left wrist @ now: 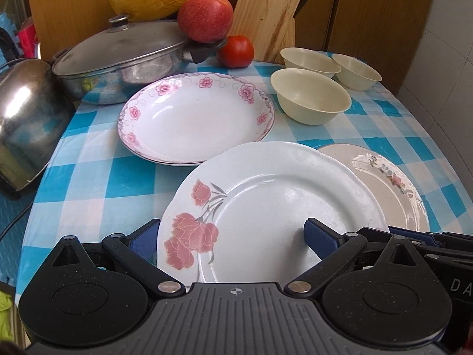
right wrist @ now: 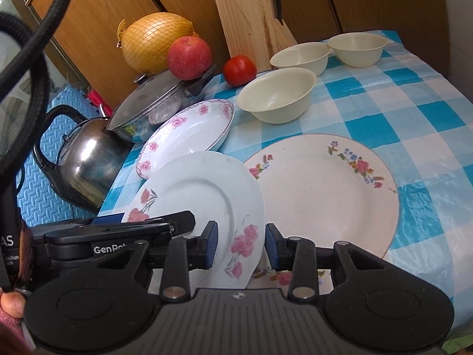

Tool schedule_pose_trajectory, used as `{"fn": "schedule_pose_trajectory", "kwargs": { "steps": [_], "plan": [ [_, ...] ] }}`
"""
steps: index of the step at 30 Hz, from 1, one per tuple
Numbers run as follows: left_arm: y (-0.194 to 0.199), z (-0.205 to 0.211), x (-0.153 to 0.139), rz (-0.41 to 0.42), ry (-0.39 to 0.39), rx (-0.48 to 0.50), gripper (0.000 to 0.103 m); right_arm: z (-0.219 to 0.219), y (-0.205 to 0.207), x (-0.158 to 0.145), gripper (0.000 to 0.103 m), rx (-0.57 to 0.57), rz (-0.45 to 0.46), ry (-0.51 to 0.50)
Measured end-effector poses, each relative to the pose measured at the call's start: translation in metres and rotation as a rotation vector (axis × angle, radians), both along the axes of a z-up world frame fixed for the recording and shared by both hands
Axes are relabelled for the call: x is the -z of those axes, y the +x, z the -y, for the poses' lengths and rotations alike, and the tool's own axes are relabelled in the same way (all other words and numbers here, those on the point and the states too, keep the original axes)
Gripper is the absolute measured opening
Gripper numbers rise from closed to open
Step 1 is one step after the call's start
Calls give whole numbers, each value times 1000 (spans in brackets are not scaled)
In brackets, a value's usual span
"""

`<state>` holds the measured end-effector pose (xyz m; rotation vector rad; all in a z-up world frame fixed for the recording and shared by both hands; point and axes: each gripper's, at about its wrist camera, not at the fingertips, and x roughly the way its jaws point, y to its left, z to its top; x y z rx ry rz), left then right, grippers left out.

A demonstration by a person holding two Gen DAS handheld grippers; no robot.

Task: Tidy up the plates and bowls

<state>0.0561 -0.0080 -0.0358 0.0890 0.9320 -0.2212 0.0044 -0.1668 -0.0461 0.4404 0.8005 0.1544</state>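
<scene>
A white plate with pink roses (left wrist: 275,207) (right wrist: 204,204) is tilted, its right edge lying over a cream floral plate (left wrist: 393,189) (right wrist: 322,192). My left gripper (left wrist: 233,239) is open, its fingers wide apart either side of the rose plate's near rim. My right gripper (right wrist: 241,245) is open, its pads straddling the rose plate's right rim with gaps showing. A deep plate with a pink flower border (left wrist: 195,115) (right wrist: 189,133) lies behind. Three cream bowls (left wrist: 313,96) (right wrist: 278,94) stand at the back right.
A lidded steel pan (left wrist: 121,56) with an apple (left wrist: 205,16), a kettle (left wrist: 26,118), a tomato (left wrist: 236,51), a netted pomelo (right wrist: 153,41) and a wooden knife block (right wrist: 251,26) crowd the back and left. The checked tablecloth (right wrist: 414,109) ends close on the right.
</scene>
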Motion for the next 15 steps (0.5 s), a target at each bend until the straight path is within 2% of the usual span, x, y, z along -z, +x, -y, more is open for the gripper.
{"fn": "schedule_pose_trajectory", "kwargs": {
  "steps": [15],
  "plan": [
    [12,65,12,-19,28,112,101,49,-8,8,33,153,-14,-29]
  ]
}}
